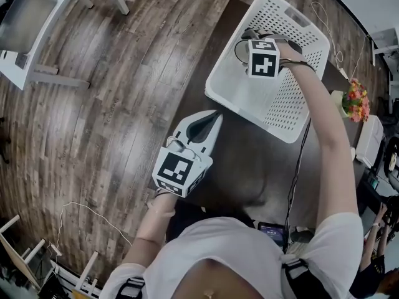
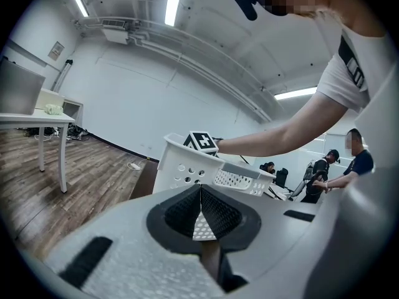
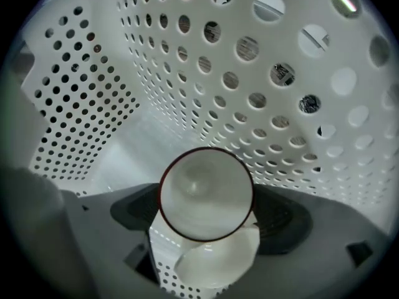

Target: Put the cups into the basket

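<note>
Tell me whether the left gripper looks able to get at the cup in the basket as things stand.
Probably not: the cup sits deep inside the basket, gripped by the right gripper, whose arm reaches over it. The left gripper is shut, outside, facing the basket's wall.

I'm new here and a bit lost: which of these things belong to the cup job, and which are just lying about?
Part of the job: cup, held between the right gripper fingers; white basket.

Lying about: flowers; side table; left gripper, shut and empty.
</note>
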Action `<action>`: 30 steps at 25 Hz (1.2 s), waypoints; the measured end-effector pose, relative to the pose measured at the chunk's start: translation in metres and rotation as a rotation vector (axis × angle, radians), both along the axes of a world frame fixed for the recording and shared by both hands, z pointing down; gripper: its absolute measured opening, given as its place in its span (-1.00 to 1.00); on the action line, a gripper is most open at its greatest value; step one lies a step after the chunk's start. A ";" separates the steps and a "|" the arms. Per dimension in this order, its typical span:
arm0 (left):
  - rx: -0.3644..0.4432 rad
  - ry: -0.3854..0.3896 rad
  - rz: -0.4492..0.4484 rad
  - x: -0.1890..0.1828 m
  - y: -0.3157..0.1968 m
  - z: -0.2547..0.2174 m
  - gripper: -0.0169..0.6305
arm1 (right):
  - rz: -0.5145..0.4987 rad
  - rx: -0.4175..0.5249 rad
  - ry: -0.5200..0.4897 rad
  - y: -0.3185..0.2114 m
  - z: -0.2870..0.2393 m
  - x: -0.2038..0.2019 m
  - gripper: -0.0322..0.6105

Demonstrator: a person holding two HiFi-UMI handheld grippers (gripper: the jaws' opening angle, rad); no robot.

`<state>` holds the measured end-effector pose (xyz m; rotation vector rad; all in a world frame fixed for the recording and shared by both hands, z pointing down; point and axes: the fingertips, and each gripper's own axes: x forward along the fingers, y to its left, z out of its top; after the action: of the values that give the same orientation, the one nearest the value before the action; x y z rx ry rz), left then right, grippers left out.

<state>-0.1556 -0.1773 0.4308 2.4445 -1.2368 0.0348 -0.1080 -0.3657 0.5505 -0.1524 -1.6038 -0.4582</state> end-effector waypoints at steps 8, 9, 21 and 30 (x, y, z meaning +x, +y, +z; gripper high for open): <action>0.025 -0.007 -0.010 0.001 0.004 -0.012 -0.91 | 0.058 0.020 -0.052 0.001 -0.023 0.008 0.49; 0.028 -0.008 -0.010 0.002 0.005 -0.014 -0.91 | 0.073 0.012 -0.058 0.003 -0.026 0.011 0.49; 0.064 -0.005 -0.029 0.005 0.015 -0.035 -0.91 | 0.281 0.132 -0.320 0.003 -0.079 0.010 -0.87; 0.081 -0.053 -0.022 0.012 0.018 -0.050 -0.91 | 0.436 0.185 -0.586 0.034 -0.135 -0.007 -0.87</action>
<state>-0.1436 -0.1590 0.3809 2.5136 -1.3124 0.0441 -0.1146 -0.3318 0.4152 0.5090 -2.0825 -0.3190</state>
